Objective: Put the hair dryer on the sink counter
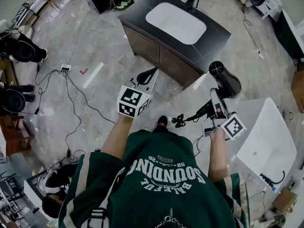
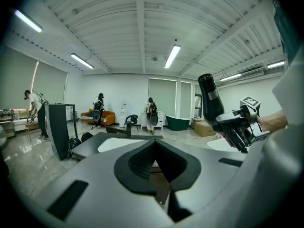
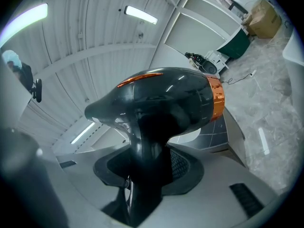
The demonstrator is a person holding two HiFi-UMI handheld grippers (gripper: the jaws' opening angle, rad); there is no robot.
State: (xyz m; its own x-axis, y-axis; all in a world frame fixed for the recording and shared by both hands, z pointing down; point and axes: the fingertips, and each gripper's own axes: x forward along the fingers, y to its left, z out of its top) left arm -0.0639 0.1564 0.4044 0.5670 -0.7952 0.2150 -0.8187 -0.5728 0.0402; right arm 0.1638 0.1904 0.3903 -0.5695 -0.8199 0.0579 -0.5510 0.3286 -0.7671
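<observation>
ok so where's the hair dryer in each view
Head view: right of centre, the hair dryer juts forward from the right gripper.
Left gripper view: upper right, black barrel upright.
Right gripper view: fills the centre, handle clamped between the jaws.
Shared landmark: the sink counter, beyond the dryer in each view.

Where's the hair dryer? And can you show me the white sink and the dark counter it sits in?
Black hair dryer with an orange ring [image 3: 161, 99]: right gripper view, on its shiny barrel.
White oval sink basin [image 1: 175, 23]: head view, middle of the bowl.
Dark sink counter [image 1: 135, 14]: head view, bare top beside the basin.
</observation>
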